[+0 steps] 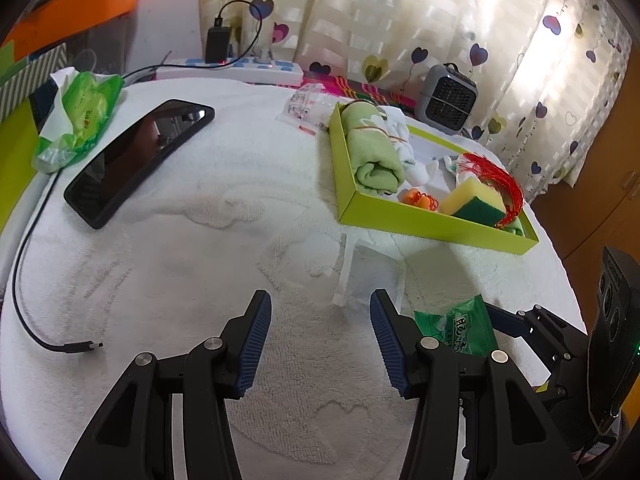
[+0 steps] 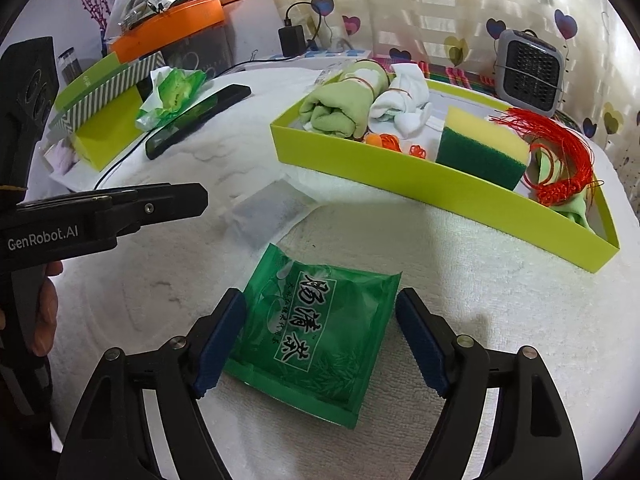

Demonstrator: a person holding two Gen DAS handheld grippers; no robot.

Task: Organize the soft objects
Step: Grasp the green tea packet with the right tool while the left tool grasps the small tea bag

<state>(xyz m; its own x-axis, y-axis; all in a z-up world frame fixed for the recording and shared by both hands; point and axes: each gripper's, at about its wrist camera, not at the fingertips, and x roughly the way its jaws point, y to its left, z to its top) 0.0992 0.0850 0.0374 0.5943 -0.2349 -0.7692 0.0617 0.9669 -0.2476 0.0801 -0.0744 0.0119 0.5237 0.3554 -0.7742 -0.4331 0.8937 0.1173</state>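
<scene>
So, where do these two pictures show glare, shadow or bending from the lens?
Left wrist view: the curtain is washed out by backlight, the phone screen mirrors the room, and edges curve. Right wrist view: the green packet shines, and the tray casts a soft shadow.

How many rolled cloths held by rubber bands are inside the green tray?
2. A green rolled towel lies at the far left end of the tray; a white rolled cloth lies beside it. Others may be hidden under the sponge.

Surface: white terry towel (image 1: 180,248). Lying on it: green tea packet (image 2: 316,332), clear plastic bag (image 2: 272,212), lime-green tray (image 2: 400,176), black phone (image 1: 136,160), green wipes pack (image 1: 80,120), black cable (image 1: 24,280).
</scene>
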